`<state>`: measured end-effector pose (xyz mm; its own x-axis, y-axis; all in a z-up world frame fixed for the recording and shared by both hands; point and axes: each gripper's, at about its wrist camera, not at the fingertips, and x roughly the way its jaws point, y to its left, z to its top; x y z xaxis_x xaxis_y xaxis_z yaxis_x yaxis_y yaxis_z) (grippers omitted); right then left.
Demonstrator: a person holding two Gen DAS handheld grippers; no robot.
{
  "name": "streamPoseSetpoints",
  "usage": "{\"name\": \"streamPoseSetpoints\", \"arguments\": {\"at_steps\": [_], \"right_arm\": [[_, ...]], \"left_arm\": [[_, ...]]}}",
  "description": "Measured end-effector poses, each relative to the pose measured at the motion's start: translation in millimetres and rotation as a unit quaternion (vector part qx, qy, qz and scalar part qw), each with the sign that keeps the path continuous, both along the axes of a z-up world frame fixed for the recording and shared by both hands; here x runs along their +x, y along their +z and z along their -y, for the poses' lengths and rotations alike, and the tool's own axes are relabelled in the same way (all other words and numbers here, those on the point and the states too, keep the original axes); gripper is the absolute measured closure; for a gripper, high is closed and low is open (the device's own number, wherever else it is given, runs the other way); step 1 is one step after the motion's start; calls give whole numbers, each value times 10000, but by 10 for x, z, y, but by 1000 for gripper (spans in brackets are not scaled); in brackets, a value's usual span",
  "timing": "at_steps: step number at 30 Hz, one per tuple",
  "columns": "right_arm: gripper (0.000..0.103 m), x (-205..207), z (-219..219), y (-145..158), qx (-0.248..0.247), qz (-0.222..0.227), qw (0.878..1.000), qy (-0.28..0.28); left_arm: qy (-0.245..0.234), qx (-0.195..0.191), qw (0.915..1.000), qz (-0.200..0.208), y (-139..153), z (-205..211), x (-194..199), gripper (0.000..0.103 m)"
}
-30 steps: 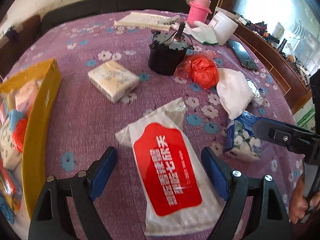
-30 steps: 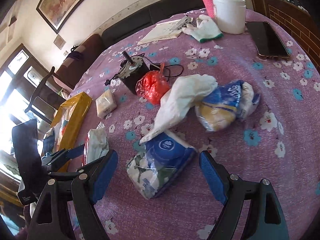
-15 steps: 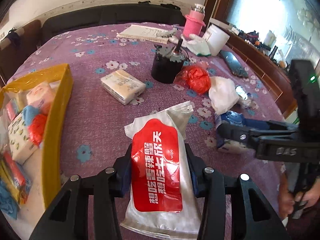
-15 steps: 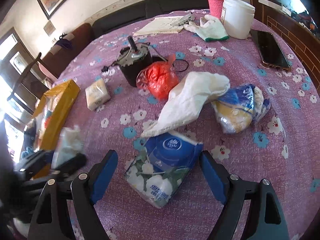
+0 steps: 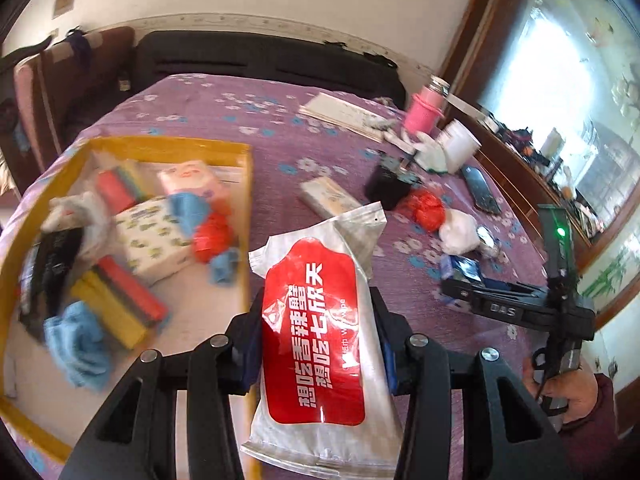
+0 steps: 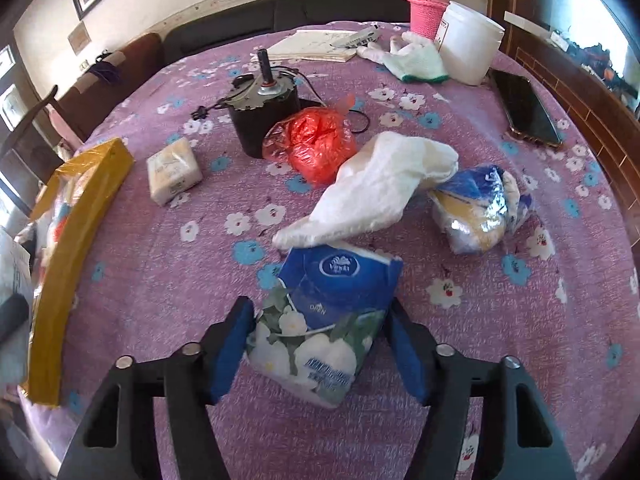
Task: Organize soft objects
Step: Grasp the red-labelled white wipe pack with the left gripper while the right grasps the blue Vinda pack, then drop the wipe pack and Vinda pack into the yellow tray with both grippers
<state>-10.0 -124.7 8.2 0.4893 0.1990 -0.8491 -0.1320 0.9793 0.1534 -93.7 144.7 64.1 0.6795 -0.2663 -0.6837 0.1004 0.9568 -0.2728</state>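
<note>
Left wrist view: the table (image 5: 340,152), under a purple flowered cloth, fills most of the picture. On its left part sits the yellow tray (image 5: 245,216), already holding tissue packs, sponges, blue cloths and a red bag, all somewhat blurred. The left gripper (image 5: 316,344) is clamped on the wipes pack (image 5: 320,320), a silver pouch with a red label, its blue pads pressed into both sides; the pack is lifted off the cloth and hangs over the tray's right wall. At the right edge a hand (image 5: 568,392) grips the handle of the right gripper (image 5: 460,280), whose tip is down at a blue pack.

Right wrist view: the tray (image 6: 80,216) runs along the left edge. The right gripper (image 6: 320,340) has its jaws closing around the tissue pack (image 6: 324,320), blue on top with white flowers below, which lies on the cloth. The left pad is at the pack's side; a narrow gap shows at the right pad. Just beyond it, touching its far edge, lies a white bag (image 6: 384,188). Right of that is a blue-and-yellow bag (image 6: 480,208); behind it a red bag (image 6: 316,140) leans against a black motor (image 6: 264,108). A small tissue pack (image 6: 172,168) lies alone to the left, between motor and tray.
</note>
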Motion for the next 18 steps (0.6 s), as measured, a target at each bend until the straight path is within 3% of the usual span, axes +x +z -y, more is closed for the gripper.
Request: {"name": "streamPoseSetpoints", "arguments": {"at_steps": [3,10,18], "right_arm": [[38,-110,3,20,109,5,9999,105],[37,-393,-71,219,879,21,9949,485],[37,-508,-627,531,1000,293,9884,1107]], "left_arm": [[403,-73,9992,0,6,-351,-92,58],[1377,-183,9902,-121,-61,-1142,-351,58],[1563,-145,9875,-107,-94,-1348,-417,57]]}}
